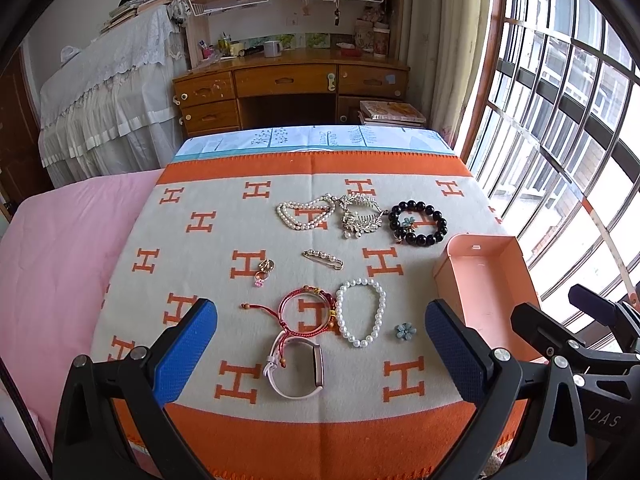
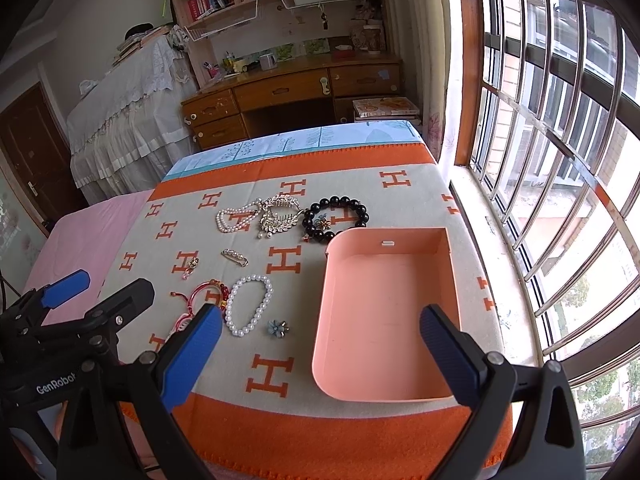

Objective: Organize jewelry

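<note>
Both the left gripper [image 1: 320, 344] and right gripper [image 2: 320, 354] hover wide open, empty, near the jewelry; pink box [image 2: 400, 240] sits right.

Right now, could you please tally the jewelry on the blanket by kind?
Bracelets: 3 — black bead bracelet, white pearl bracelet, red cord bracelet
Pearl strands: 1
Hair combs: 1
Pins: 1
Charms: 1
Flowers: 1
Watch bands: 1
Total: 9
</note>
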